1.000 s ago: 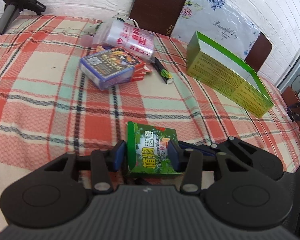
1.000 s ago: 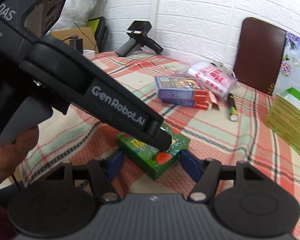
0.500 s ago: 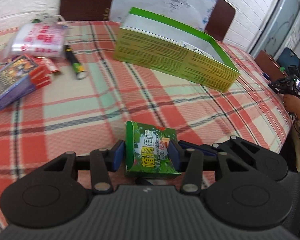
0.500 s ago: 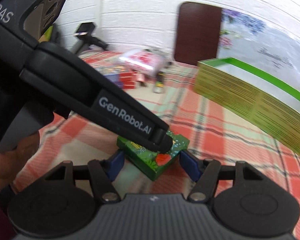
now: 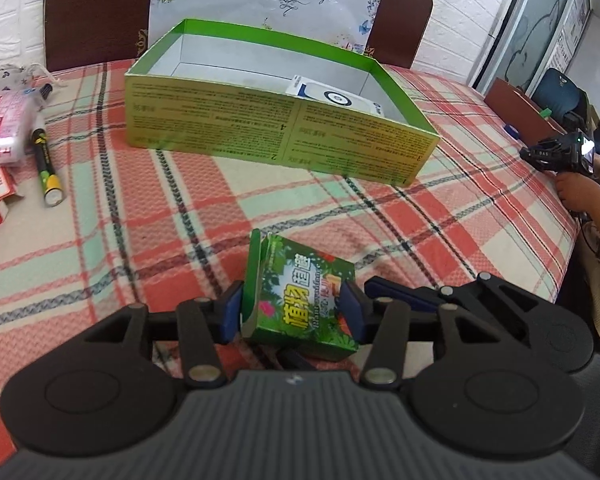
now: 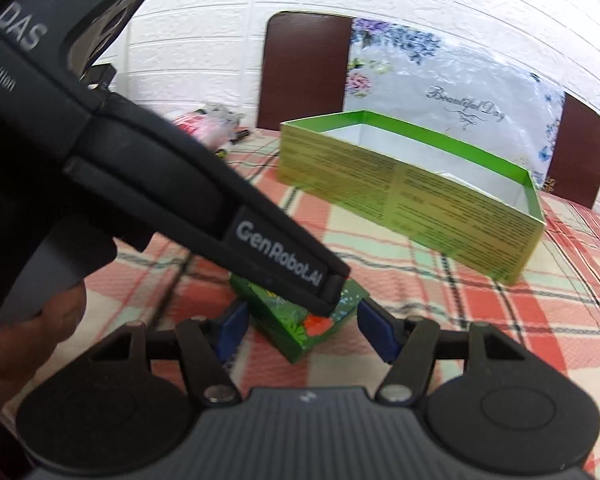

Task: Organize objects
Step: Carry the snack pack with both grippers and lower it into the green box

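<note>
A small green packet (image 5: 300, 304) is held between the blue pads of the left gripper (image 5: 292, 314), whose jaws have just been opening slightly while contact is kept. The right gripper (image 6: 300, 326) is seen around the same packet (image 6: 312, 328); whether its pads touch cannot be told. A green tray (image 5: 260, 128) lies at 12 o'clock on the plaid cloth (image 5: 140, 220), a marker (image 5: 46, 164) at 10 o'clock.

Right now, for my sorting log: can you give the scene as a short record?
Held item: small green box, tilted, between left gripper pads; jaws have just been opening
Right gripper: straddles the same box; contact unclear
Ahead: open green carton, white packet inside
Still on checked cloth: battery-like cylinder, pink pouch
</note>
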